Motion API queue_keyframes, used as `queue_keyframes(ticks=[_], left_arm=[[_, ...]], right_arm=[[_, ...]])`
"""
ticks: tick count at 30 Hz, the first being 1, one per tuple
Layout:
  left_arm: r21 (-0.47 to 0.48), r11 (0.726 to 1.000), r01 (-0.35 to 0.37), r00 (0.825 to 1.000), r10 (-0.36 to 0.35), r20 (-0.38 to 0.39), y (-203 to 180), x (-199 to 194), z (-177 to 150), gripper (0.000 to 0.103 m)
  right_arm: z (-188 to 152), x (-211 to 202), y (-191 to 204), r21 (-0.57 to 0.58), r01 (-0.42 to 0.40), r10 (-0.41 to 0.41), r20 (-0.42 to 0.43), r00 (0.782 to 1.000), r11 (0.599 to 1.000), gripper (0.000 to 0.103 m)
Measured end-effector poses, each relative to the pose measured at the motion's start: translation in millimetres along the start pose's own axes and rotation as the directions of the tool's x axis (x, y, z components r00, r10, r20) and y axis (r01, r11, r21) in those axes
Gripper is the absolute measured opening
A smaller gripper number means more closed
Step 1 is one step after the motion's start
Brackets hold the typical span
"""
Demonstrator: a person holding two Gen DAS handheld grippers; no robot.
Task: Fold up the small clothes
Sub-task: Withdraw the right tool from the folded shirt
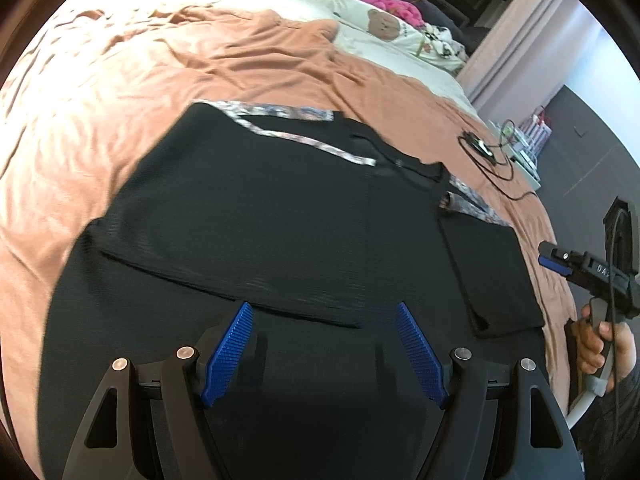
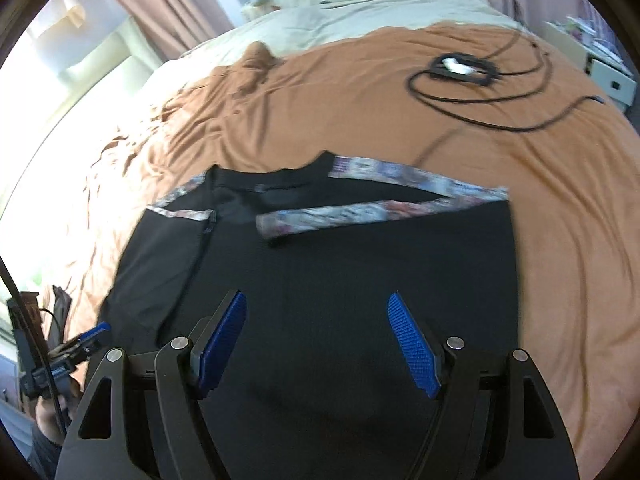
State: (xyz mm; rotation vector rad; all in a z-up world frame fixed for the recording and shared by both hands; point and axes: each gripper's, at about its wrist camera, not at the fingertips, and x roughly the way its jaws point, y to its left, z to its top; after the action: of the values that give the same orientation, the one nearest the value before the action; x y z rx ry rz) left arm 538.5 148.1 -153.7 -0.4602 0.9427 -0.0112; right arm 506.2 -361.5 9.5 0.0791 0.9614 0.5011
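Observation:
A black garment with patterned floral trim lies flat on the orange bedspread, one side folded over its middle. The right wrist view shows the same black garment with its floral trim across the top. My left gripper hovers open above the garment's near part, with nothing between its blue pads. My right gripper is also open over the black cloth and holds nothing. From the left wrist view the right gripper appears at the far right, held by a hand.
The orange bedspread covers the bed. A black cable with a small device lies on it beyond the garment. Pillows and soft toys sit at the head. A white bedside unit stands at the right.

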Motion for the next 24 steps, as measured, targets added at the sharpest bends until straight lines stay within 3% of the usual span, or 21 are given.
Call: queue_keyframes(ticks=[13, 19, 24], left_arm=[[0.084, 0.996, 0.029, 0.999, -0.026, -0.041, -71.8, 25.7, -4.9, 0.076], [0.123, 0.992, 0.025, 0.998, -0.019, -0.057, -96.5, 34.4, -4.6, 0.076], [0.135, 0.990, 0.033, 0.996, -0.023, -0.081, -115.7, 47.7, -5.2, 0.076]], right_arm=[[-37.6, -33.4, -50.1, 0.039, 0.136, -0.136, -0.002, 0.991, 0.990, 0.072], [-66.9, -47.0, -65.4, 0.052, 0.150, -0.152, 0.023, 0.988, 0.987, 0.072], [-91.5, -59.9, -87.9, 0.117, 0.115, -0.122, 0.055, 0.991, 0.986, 0.072]])
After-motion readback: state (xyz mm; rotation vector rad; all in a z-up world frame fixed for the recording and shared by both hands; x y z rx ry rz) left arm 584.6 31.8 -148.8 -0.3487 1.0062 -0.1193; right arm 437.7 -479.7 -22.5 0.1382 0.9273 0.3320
